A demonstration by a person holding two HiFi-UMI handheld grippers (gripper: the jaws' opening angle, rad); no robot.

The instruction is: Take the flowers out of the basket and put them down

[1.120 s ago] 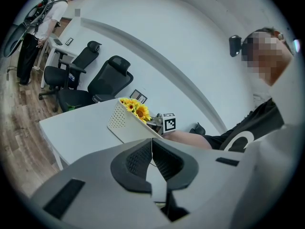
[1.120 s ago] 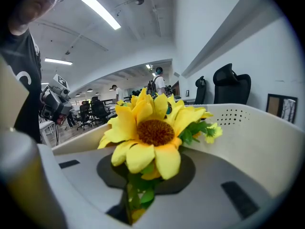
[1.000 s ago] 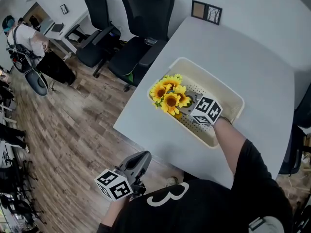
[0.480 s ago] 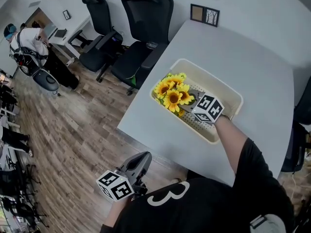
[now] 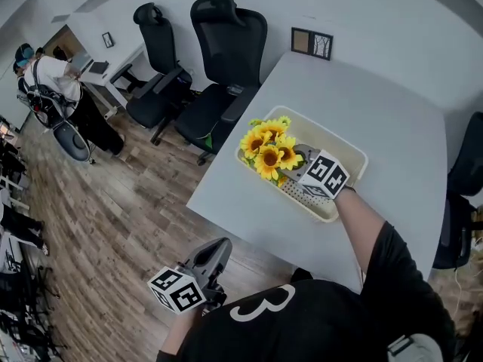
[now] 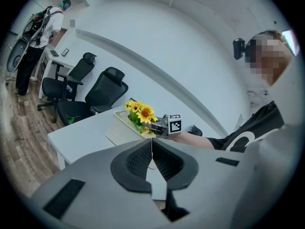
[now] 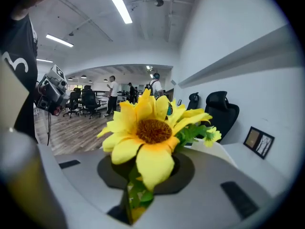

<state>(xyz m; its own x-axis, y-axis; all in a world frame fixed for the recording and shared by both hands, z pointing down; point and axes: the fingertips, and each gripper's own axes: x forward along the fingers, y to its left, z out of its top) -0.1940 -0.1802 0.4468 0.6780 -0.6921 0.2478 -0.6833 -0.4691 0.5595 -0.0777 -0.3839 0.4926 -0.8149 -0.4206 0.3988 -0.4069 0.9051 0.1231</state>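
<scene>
The flowers (image 5: 268, 148), a bunch of yellow sunflowers with green leaves, sit clamped by their stems in my right hand-held gripper (image 5: 300, 163). In the right gripper view the big bloom (image 7: 147, 128) fills the middle of the frame, and the green stem runs down between the two dark pads, which are closed on it. The blooms stand above the rim at the left end of the cream basket (image 5: 353, 157). The left gripper view shows this from the side, with the flowers (image 6: 140, 113) clearly higher than the basket's (image 6: 116, 128) perforated wall. I cannot tell whether the stem ends touch the basket's bottom. The right hand-held gripper reaches in over the basket's middle, its marker cube just beside the blooms.

The basket rests on the white worktop (image 5: 392, 119), close to its near left edge. A small picture frame (image 5: 312, 42) stands at the worktop's far corner (well apart from the basket).

My left hand-held gripper (image 5: 216, 249) hangs off the worktop's near edge, over the wooden floor (image 5: 113, 225). Its jaws are pressed together with nothing between them, as its own view (image 6: 151, 157) shows.

Two black office chairs (image 5: 226, 44) stand beyond the worktop's left side, and a person (image 5: 49, 74) stands farther off by a desk.
</scene>
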